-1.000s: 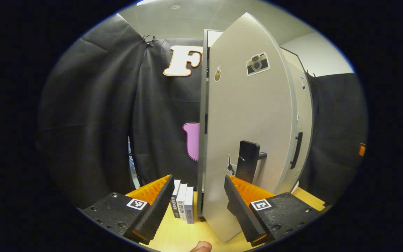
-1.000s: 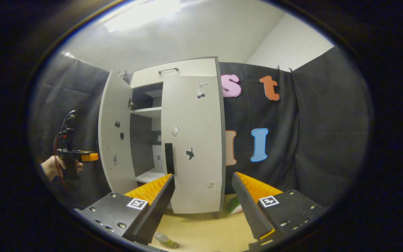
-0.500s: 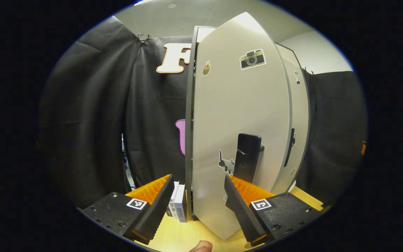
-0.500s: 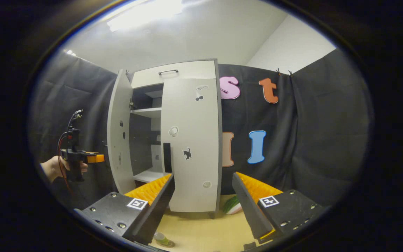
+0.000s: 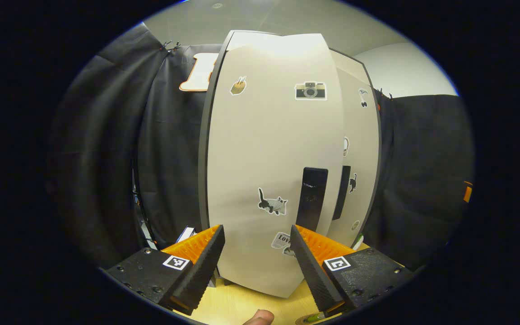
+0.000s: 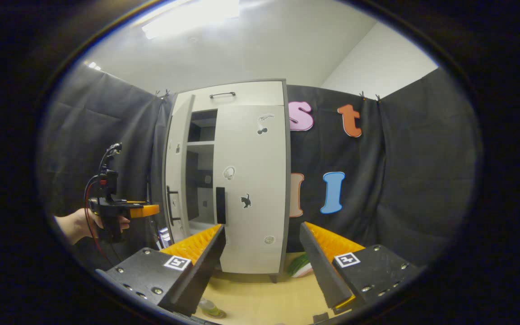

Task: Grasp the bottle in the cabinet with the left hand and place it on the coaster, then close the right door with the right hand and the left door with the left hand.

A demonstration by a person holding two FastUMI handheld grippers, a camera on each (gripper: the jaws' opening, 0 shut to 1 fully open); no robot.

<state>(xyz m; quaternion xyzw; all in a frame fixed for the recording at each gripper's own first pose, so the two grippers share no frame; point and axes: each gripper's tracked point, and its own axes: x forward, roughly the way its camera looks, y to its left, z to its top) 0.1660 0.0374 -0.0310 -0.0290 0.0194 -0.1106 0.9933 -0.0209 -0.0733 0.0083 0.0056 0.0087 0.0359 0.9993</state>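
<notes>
The grey cabinet stands on the wooden table. Its right door lies flat against the front. The left door is ajar, with a narrow gap showing shelves. In the left gripper view the left door, with stickers and a black handle, is right in front of my open left gripper. A hand holds that left gripper against the door's outer face. My right gripper is open, back from the cabinet. The bottle lies low at the table's near edge, partly cut off.
A green and white object lies by the cabinet's right foot. Books stand left of the cabinet. A fingertip shows at the bottom edge of the left gripper view. Black cloth walls surround the wooden table.
The left door has swung from wide open to nearly closed, with my left gripper following its outer face. My right gripper has barely moved.
</notes>
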